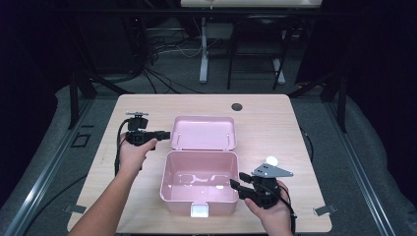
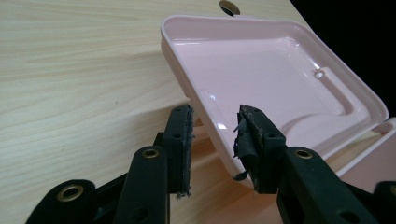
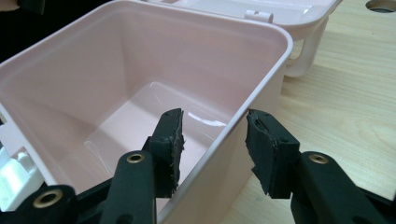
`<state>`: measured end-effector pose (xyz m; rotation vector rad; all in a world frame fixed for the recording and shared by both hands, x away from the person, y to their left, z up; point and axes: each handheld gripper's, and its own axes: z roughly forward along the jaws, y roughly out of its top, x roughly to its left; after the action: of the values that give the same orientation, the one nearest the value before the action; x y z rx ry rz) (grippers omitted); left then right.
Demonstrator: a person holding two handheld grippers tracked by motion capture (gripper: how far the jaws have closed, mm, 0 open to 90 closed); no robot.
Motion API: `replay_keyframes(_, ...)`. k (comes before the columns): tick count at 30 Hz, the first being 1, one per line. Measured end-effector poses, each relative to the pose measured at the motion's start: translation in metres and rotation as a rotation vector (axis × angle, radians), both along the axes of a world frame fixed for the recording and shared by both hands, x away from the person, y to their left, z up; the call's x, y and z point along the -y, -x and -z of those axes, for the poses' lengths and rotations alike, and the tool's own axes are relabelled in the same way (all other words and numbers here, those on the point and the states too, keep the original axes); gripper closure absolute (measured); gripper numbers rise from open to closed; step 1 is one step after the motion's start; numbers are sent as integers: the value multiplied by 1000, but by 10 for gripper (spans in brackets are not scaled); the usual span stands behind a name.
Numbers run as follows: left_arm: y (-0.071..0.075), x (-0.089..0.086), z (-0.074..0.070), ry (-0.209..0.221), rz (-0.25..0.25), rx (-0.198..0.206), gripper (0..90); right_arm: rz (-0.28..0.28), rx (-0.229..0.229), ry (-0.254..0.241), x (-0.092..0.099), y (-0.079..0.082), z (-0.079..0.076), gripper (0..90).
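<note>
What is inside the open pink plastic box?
The pink plastic box holds nothing on the glossy floor that shows. In the right gripper view its near wall hides the floor strip behind it.

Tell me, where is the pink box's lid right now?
In the high view, the lid lies flipped open on the table, just behind the pink box, with the left gripper at its left edge.

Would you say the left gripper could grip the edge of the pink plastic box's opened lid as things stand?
Probably yes. The left gripper already has its jaws apart with the rim of the opened pink plastic lid lying between them, pads not pressing on it, and nothing blocks them from closing.
</note>
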<state>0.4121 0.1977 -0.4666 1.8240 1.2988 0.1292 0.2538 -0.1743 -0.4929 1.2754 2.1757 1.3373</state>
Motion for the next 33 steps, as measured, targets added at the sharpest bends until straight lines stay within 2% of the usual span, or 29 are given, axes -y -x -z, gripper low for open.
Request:
replay_keyframes(3, 8, -3, 0, 4, 14, 19, 650, -1, 8, -7, 2, 0, -2, 566)
replay_keyframes(8, 20, -7, 1, -16, 16, 55, 621, 5, 12, -11, 3, 1, -4, 566)
replay_keyframes(12, 28, -12, 5, -3, 22, 60, 608, 15, 27, -22, 7, 1, -6, 567)
replay_keyframes(16, 34, -15, 10, -35, 21, 82, 606, 21, 31, -25, 10, 0, -7, 573)
replay_keyframes(21, 43, -21, 15, -15, 18, 103, 603, 28, 38, -29, 12, -1, -7, 574)
replay_keyframes(25, 48, -24, 16, -15, 27, 109, 603, 31, 38, -26, 14, -1, -6, 573)
replay_keyframes(28, 52, -27, 14, -3, 34, 124, 603, 31, 48, -25, 16, -1, -7, 576)
replay_keyframes(33, 60, -29, 14, -7, 63, 147, 600, 44, 86, -36, 20, 1, -8, 591)
